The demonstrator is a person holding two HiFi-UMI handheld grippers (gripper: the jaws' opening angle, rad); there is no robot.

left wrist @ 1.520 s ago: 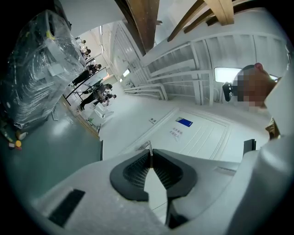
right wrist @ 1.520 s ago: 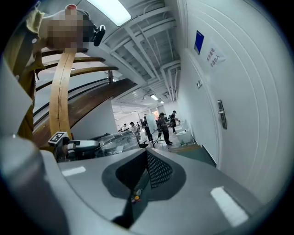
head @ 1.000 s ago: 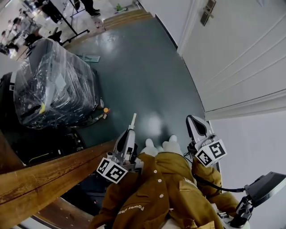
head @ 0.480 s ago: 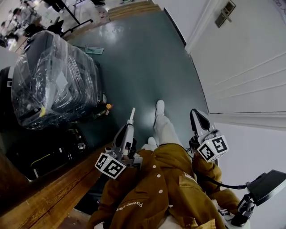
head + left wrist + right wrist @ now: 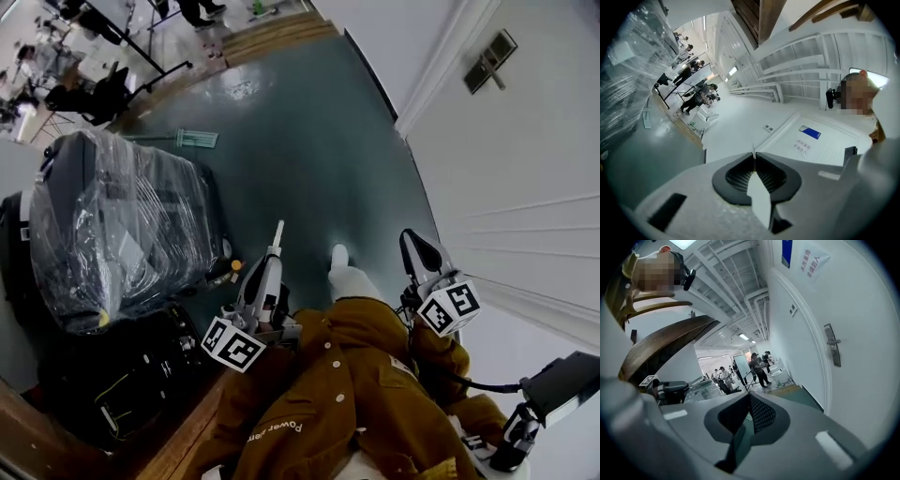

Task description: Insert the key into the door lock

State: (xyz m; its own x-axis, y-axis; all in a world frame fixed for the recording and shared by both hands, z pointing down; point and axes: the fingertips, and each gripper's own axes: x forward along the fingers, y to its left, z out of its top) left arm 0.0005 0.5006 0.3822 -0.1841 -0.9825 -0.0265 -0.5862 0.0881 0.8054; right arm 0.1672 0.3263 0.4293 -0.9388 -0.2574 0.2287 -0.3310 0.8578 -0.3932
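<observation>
My left gripper (image 5: 268, 263) is shut on the key (image 5: 277, 236), a thin pale blade that sticks out forward over the dark green floor. In the left gripper view the key (image 5: 753, 153) shows edge-on between the closed jaws, and the white door (image 5: 825, 143) with a blue sign is ahead on the right. My right gripper (image 5: 409, 239) is held beside the door (image 5: 525, 169), jaws together with nothing in them. The door lock (image 5: 489, 61), a dark handle plate, lies far ahead of both grippers. It also shows in the right gripper view, where the door lock (image 5: 833, 345) is on the right.
A stack of black cases wrapped in plastic (image 5: 122, 220) stands left of the walkway. A wooden rail (image 5: 178, 441) crosses the bottom left. A white shoe (image 5: 340, 255) steps between the grippers. People and stands (image 5: 192, 11) are far ahead. A dark device on a mount (image 5: 555, 392) sits at bottom right.
The person has walked forward along the floor. The wrapped cases and wooden rail have slid down and left, and the door lock has shifted right. Both grippers keep their pose, and the key stays held.
</observation>
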